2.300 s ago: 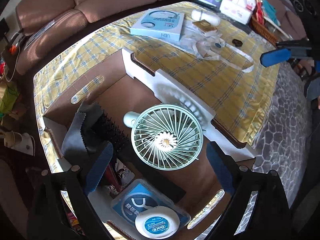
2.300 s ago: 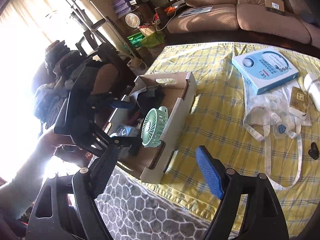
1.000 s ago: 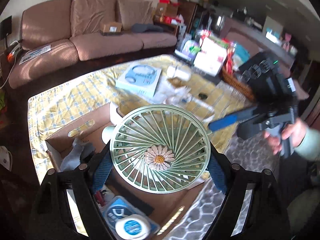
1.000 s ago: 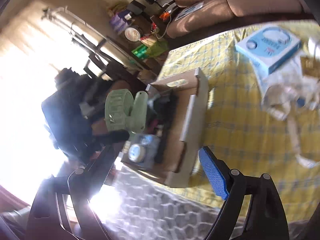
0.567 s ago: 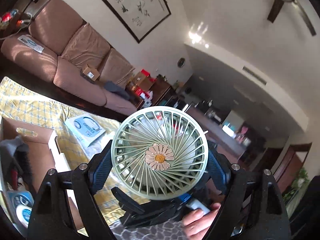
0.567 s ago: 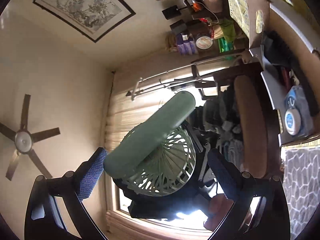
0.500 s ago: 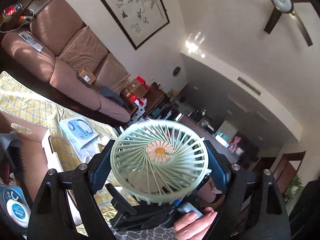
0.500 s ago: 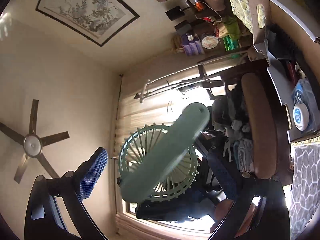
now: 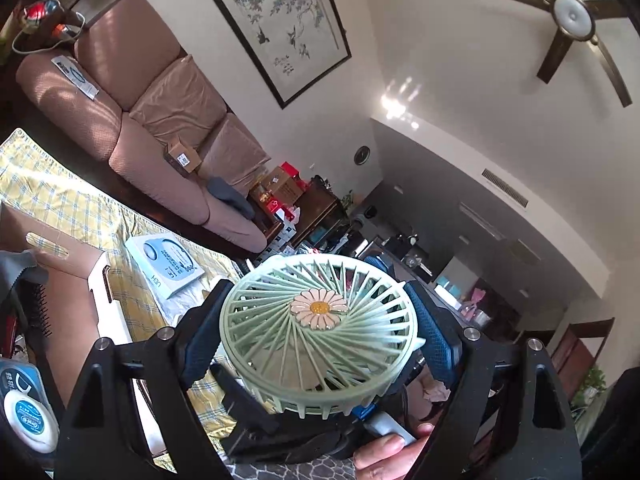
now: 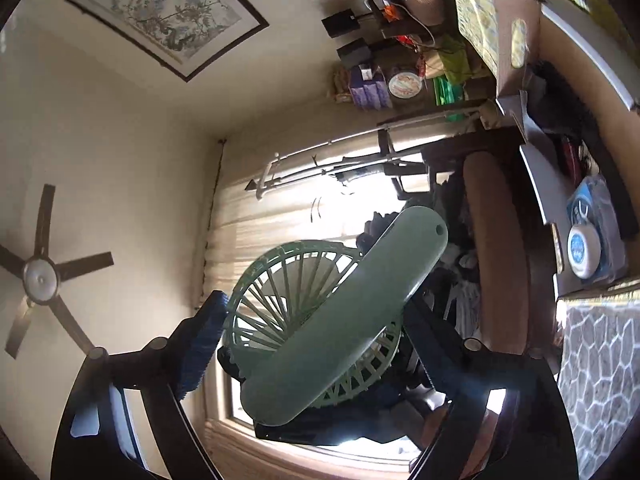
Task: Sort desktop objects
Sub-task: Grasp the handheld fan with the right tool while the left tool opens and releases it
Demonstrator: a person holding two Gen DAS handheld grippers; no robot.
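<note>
A mint-green hand fan (image 9: 320,344) with a daisy at its centre is held up in the air, its round grille tilted face up. My left gripper (image 9: 316,340) is shut on the grille's rim, one blue pad on each side. In the right wrist view I see the back of the fan (image 10: 304,320), with its thick handle (image 10: 348,316) slanting across. My right gripper (image 10: 316,336) straddles it with jaws wide; I see no firm press from the pads. A blue pad (image 9: 376,264) of the right gripper shows behind the fan, and a hand (image 9: 384,456) below it.
The open cardboard box (image 9: 72,292) lies low at the left on a yellow checked cloth (image 9: 80,208), holding a hairbrush (image 9: 38,312), grey cloth (image 9: 16,268) and round floss case (image 9: 26,424). A blue-white product box (image 9: 168,272) lies beyond it. A brown sofa (image 9: 132,120) stands behind.
The left gripper raised the fan from above the box and tipped up to level. The right gripper swung in around the fan from behind. The fan's face has tilted upward.
</note>
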